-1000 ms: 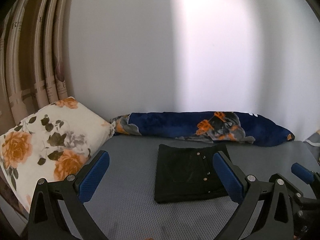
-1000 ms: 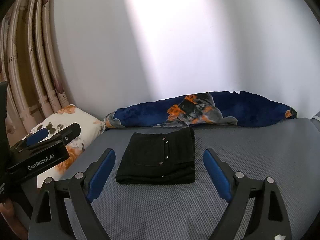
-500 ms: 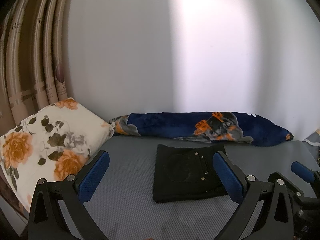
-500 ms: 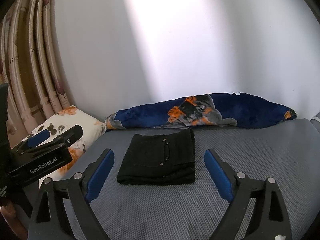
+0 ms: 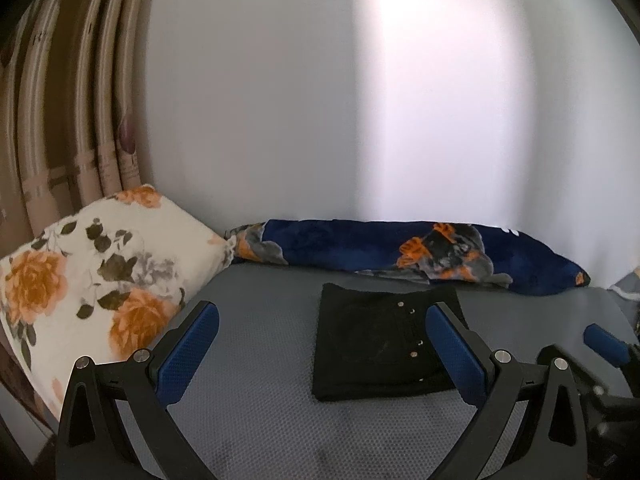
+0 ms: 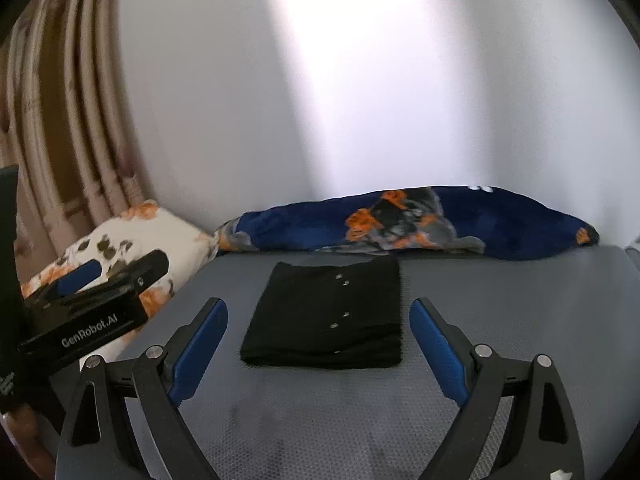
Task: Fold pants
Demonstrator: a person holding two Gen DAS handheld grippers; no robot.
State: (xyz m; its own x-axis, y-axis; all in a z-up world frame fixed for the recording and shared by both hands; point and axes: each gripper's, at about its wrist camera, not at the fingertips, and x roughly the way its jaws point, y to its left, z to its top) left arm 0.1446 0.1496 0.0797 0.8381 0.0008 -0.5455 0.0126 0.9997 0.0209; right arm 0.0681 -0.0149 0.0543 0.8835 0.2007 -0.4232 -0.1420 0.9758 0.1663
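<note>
While the black pants (image 6: 326,316), already folded into a compact rectangle with small metal studs showing on top, lie flat on the grey textured mattress (image 6: 500,320), both claws hang above its near edge with nothing between their pads. The right gripper (image 6: 318,344) stands wide, its blue pads framing the bundle without touching it, and the left gripper (image 5: 320,352) is spread just as wide, well short of the cloth. Over the last second almost nothing has altered: the pants keep the same shape and place, just in front of the rolled navy blanket with orange flowers (image 5: 420,256) along the white wall, and the white floral pillow (image 5: 92,264) sits at the left as before. That stillness suggests the folding is finished and the hands have let go. Whether the far edge of the bundle is squared is hard to judge from this low angle.
</note>
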